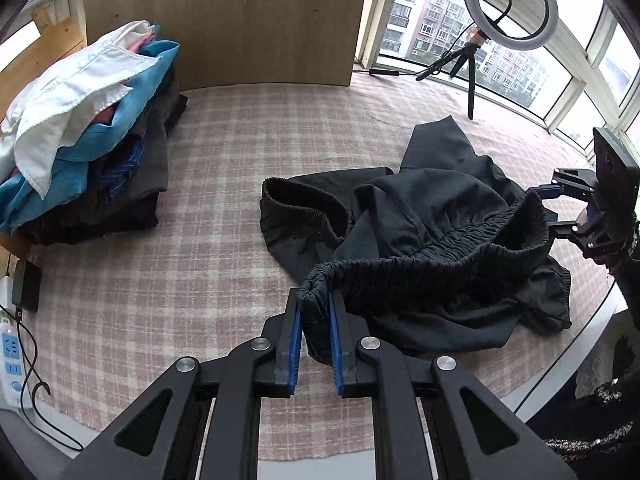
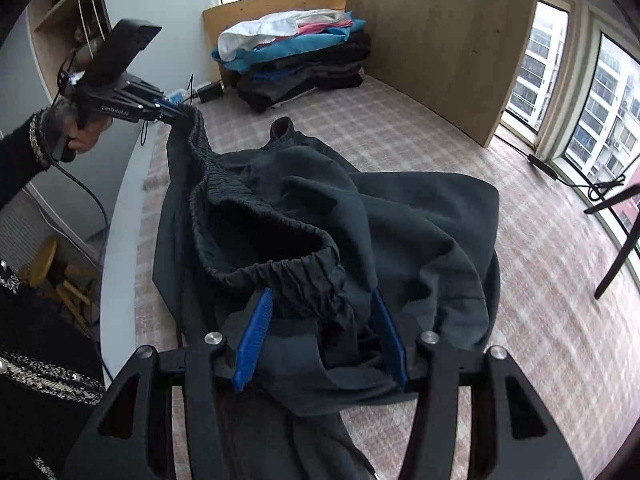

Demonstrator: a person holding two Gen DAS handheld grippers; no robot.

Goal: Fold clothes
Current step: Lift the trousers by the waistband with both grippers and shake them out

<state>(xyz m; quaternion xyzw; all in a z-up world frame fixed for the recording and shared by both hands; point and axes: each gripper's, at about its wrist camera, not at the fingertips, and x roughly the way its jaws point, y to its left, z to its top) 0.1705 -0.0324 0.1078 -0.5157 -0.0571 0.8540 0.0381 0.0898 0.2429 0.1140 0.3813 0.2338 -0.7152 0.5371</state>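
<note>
A pair of black trousers (image 1: 432, 240) with an elastic waistband lies crumpled on the pink checked cloth (image 1: 200, 240). My left gripper (image 1: 314, 304) is shut on one end of the waistband and lifts it; it also shows in the right wrist view (image 2: 176, 114). My right gripper (image 2: 324, 304) stands open, its jaws wide on either side of the other end of the waistband, with the trousers (image 2: 400, 232) bunched between them. In the left wrist view the right gripper (image 1: 548, 208) is at the far right end of the waistband.
A stack of folded clothes (image 1: 92, 132) with white and blue garments on top sits at the far left, also in the right wrist view (image 2: 296, 56). A wooden panel (image 1: 224, 20) stands behind. A ring light on a tripod (image 1: 508, 4) stands by the window. A power strip (image 1: 10, 364) lies at the left edge.
</note>
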